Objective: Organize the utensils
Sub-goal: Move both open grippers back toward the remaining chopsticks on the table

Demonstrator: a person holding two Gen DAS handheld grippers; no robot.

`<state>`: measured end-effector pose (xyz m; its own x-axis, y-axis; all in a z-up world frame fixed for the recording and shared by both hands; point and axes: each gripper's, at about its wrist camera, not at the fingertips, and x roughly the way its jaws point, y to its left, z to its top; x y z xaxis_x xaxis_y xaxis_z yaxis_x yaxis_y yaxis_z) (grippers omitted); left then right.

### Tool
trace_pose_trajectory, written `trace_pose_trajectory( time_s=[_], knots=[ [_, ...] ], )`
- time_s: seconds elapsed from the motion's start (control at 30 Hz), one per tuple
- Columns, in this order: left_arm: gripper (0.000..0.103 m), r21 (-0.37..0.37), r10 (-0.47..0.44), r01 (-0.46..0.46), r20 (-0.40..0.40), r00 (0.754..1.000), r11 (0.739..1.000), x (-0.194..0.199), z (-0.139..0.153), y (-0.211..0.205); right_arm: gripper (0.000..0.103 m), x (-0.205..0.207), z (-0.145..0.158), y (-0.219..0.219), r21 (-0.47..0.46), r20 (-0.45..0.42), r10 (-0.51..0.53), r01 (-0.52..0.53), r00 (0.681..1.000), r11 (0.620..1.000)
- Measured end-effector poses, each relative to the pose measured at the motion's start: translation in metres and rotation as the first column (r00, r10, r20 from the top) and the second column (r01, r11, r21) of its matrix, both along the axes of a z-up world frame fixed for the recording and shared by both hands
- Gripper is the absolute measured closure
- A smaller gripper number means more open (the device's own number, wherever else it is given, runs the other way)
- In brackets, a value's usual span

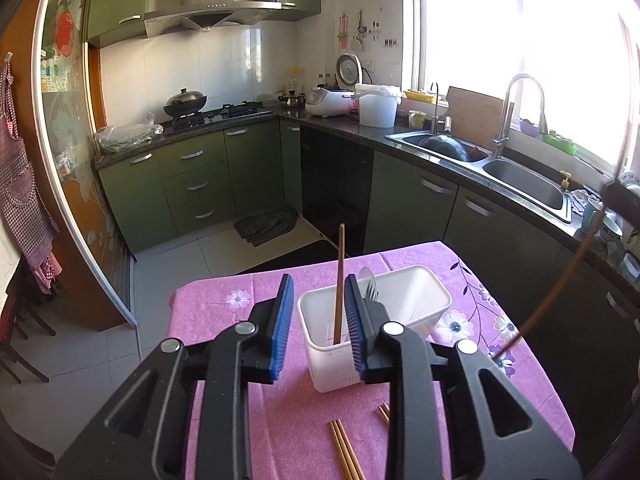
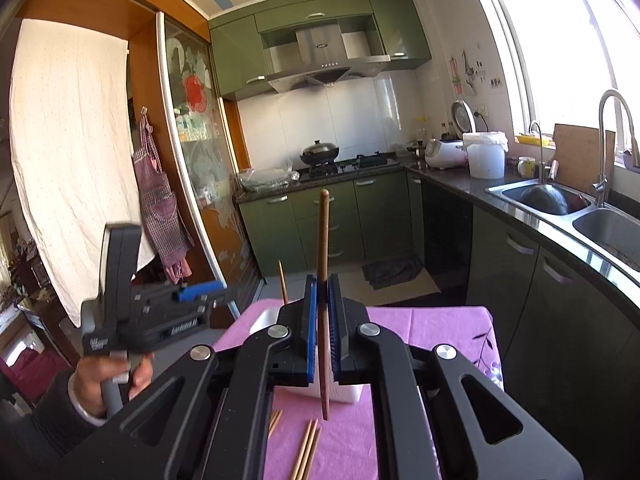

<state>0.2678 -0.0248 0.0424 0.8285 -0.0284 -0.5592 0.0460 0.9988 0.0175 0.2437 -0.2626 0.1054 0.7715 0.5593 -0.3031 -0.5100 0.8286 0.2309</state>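
Evidently, the left gripper (image 1: 316, 320) stood open, empty, around a brown wooden chopstick (image 1: 339, 284) it had apparently dropped into the white rectangular plastic holder (image 1: 416, 292), while the right gripper (image 2: 322, 336) clamped another chopstick (image 2: 323, 248) upright for loading.

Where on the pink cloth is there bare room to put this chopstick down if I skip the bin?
Free: the cloth left of the white bin, out to the table's left edge, and the far strip behind the bin. Crowded: the near edge, where loose chopsticks lie, and the bin's near end, already holding a chopstick, fork and spoon.
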Motion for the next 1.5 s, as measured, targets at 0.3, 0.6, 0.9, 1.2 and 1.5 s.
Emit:
trace_pose_trajectory(
  time_s=[0.3,0.6,0.9,1.2,1.5],
  knots=[
    [0.077,0.001,-0.024,0.024,-0.003,1.000,1.000,-0.037,0.000,0.009,0.097,0.075,0.006,0.036,-0.005,-0.019,-0.071,0.071,0.997,0.997],
    [0.072,-0.006,-0.027,0.026,-0.045,0.999,1.000,-0.047,-0.016,0.010,0.096,0.116,-0.064,0.061,-0.097,-0.194,-0.046,0.028,0.980,0.995],
    [0.072,-0.042,-0.018,0.011,-0.173,0.985,0.999,-0.045,-0.053,0.004,0.095,0.062,-0.045,0.055,-0.145,-0.096,-0.011,-0.003,0.995,0.989],
    [0.072,-0.087,-0.001,-0.034,-0.380,0.925,0.996,-0.039,-0.127,0.004,0.083,-0.002,-0.110,0.041,-0.299,-0.171,-0.022,-0.031,0.985,0.954],
    [0.072,-0.040,0.026,-0.055,-0.535,0.845,0.998,-0.033,-0.181,-0.004,0.081,-0.008,-0.193,0.015,-0.302,-0.340,-0.048,-0.061,0.939,0.951]
  ],
)
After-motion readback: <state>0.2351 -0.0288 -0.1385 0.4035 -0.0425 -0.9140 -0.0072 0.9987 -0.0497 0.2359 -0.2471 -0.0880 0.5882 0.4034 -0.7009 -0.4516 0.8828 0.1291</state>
